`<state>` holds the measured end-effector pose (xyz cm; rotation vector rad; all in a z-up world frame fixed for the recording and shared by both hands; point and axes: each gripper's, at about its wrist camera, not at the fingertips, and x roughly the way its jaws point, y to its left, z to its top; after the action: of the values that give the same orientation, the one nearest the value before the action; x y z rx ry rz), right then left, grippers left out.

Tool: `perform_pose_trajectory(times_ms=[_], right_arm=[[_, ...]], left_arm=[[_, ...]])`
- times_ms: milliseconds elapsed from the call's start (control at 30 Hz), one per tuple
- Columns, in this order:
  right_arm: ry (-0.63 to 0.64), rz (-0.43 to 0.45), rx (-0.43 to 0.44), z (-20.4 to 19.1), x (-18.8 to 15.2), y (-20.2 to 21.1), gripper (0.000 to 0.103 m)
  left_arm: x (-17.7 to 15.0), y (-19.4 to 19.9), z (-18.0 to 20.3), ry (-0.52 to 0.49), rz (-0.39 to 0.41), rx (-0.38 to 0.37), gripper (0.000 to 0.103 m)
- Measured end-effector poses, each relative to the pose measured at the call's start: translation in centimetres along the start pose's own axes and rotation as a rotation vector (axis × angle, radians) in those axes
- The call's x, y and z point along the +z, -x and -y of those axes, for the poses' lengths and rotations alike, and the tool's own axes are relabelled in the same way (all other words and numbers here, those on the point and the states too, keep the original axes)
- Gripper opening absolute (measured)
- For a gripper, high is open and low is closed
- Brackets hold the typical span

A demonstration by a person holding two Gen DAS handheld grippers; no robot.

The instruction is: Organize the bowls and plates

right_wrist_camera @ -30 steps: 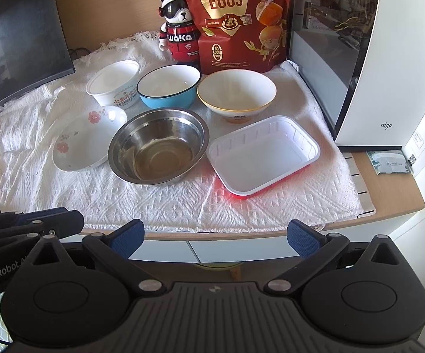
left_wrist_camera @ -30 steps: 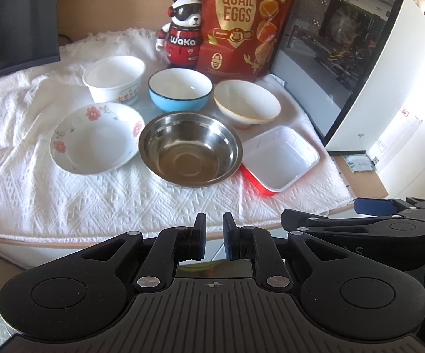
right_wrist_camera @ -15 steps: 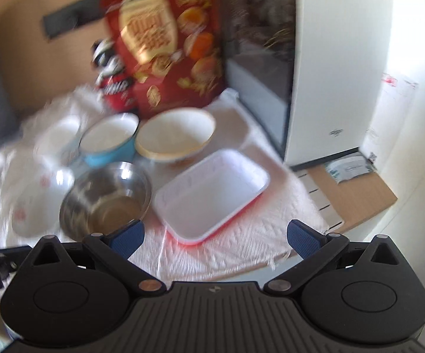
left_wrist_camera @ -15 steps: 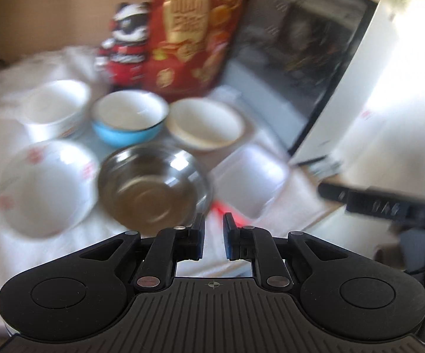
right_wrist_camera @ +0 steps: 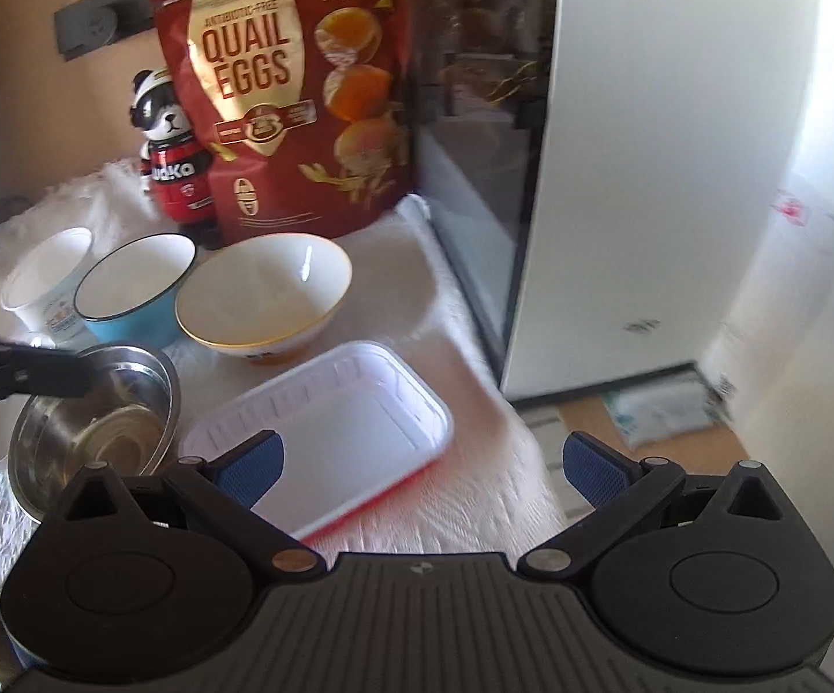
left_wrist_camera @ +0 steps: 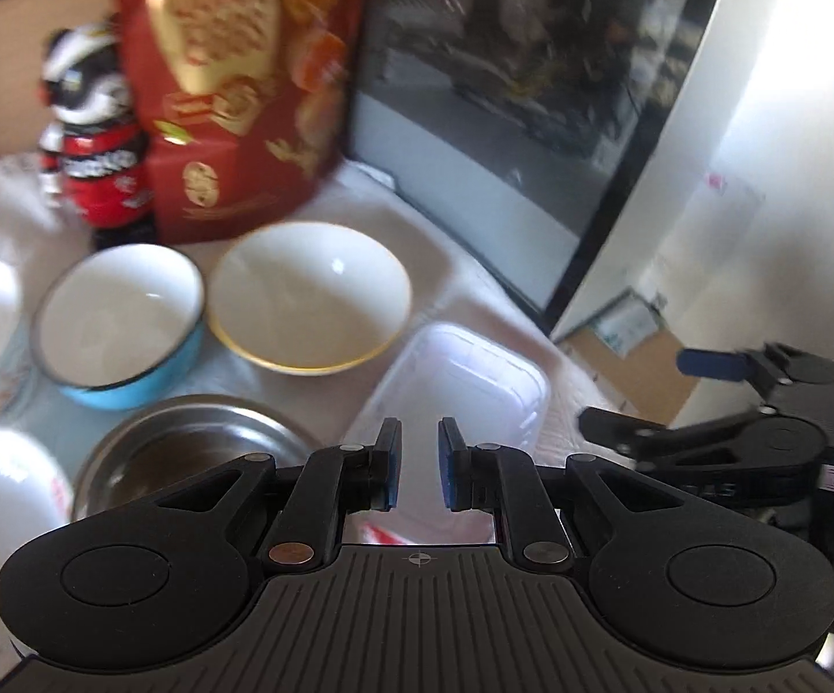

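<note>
- My left gripper (left_wrist_camera: 415, 465) hangs over the near rim of the white tray (right_wrist_camera: 324, 433), jaws nearly together and holding nothing; my right gripper (right_wrist_camera: 421, 470) has its pads spread wide, empty, so I judge it is lined up to take the tray's edge
- The tray lies flat on the white cloth (right_wrist_camera: 474, 312), just beside the steel bowl (right_wrist_camera: 93, 427); shallow, ribbed walls, red underneath
- Behind it sit the gold-rimmed bowl (right_wrist_camera: 264, 297) and the blue bowl (right_wrist_camera: 134, 289), side by side, unstacked

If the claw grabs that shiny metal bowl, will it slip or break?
The metal bowl looks smooth and glossy, so its rim may slip in a pinch. Being steel, it probably won't break. Its walls look thin, so it's likely light for its size.
</note>
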<state>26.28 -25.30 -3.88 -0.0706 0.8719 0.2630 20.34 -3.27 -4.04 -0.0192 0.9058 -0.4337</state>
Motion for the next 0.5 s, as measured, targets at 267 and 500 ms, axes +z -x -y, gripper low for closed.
perform_pose_trajectory(times_ms=[267,500], right_arm=[[-0.093,-0.174,0.066,3.1,-0.5,-4.9,0.103],[-0.175,-0.223,0.092,3.0,-1.7,-5.9,0.103]], left_arm=[[3.1,-5.1,-0.1,-0.12,-0.12,-0.004,0.015],[5.0,-10.2,-0.7,-0.198,-0.248,-0.018,0.017]])
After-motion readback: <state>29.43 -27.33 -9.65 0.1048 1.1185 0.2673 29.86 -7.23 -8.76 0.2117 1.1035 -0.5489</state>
